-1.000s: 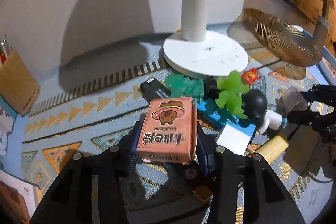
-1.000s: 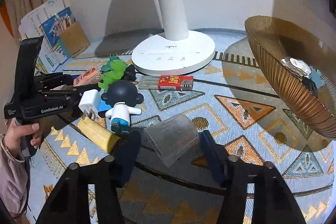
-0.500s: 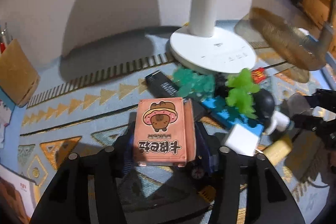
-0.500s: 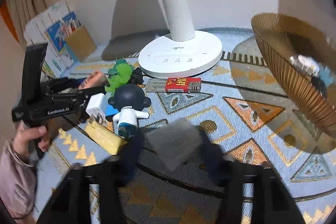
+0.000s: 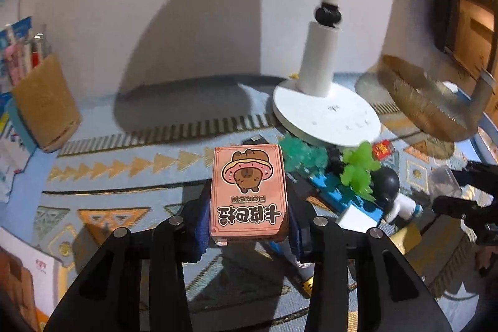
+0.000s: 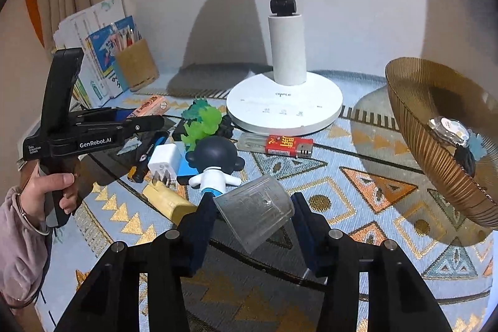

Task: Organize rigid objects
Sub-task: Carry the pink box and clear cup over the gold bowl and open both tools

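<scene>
Left tool (image 5: 249,226) is pinching a pink card box (image 5: 248,192) between its blue pads, cartoon face up and print upside down to the camera, held clear of the patterned blue cloth (image 5: 130,176) on the desk. Its jaws have just been closing in on that box. Right tool (image 6: 253,226) has a clear plastic cup (image 6: 255,212) squeezed between its pads, cup tipped on its side with the mouth toward the camera; those jaws have just been closing too.

Just past the cup sits the clutter pile: a yellow block (image 6: 168,201), a white plug adapter (image 6: 163,161), a little figure with a dark round head (image 6: 214,157), and green spiky toys (image 6: 202,123) behind it. A red-labelled lighter (image 6: 280,145) lies near the round white lamp base (image 6: 283,108). Off to the right there's a ribbed amber bowl (image 6: 435,151), tilted, with a wristwatch (image 6: 448,129) inside. Back left by the wall, a cork pen cup (image 6: 135,64) stands beside some booklets. From the right wrist view you can see a hand (image 6: 53,185) in a pinkish sleeve gripping the left tool's handle.
</scene>
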Demonstrator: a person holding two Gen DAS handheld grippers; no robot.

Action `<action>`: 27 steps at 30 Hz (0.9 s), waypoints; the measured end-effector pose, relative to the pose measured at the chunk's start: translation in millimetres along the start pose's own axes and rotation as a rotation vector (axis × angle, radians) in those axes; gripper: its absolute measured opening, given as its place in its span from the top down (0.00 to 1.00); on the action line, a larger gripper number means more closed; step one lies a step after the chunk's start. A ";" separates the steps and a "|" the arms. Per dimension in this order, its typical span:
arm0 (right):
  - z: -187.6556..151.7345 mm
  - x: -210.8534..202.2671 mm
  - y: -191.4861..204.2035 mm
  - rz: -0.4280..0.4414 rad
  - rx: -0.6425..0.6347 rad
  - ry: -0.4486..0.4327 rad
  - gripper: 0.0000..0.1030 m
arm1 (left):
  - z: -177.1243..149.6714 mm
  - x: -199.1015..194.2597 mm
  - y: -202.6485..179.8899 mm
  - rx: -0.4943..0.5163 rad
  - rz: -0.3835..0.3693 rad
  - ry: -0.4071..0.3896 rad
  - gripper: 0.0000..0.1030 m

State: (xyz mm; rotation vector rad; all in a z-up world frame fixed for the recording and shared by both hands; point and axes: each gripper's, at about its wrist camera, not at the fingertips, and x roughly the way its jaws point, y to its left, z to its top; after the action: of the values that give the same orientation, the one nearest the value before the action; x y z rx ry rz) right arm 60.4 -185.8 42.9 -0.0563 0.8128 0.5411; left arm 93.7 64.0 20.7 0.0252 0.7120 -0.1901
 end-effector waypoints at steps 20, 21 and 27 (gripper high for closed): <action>59.9 -87.3 -54.4 0.165 0.193 -0.330 0.53 | 65.4 -56.1 -102.5 0.018 -0.064 -0.266 0.64; 66.4 -91.7 -68.2 0.154 0.218 -0.335 0.53 | 75.8 -50.6 -121.3 0.043 -0.086 -0.267 0.64; 78.1 -100.9 -147.4 0.069 0.380 -0.317 0.53 | 113.6 -4.2 -204.1 0.113 -0.179 -0.217 0.64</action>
State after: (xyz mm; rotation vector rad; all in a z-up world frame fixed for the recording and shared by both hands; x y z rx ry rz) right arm 127.4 -337.7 145.2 0.3992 0.5968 0.4385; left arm 127.0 -145.8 117.9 0.0479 0.4858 -0.3989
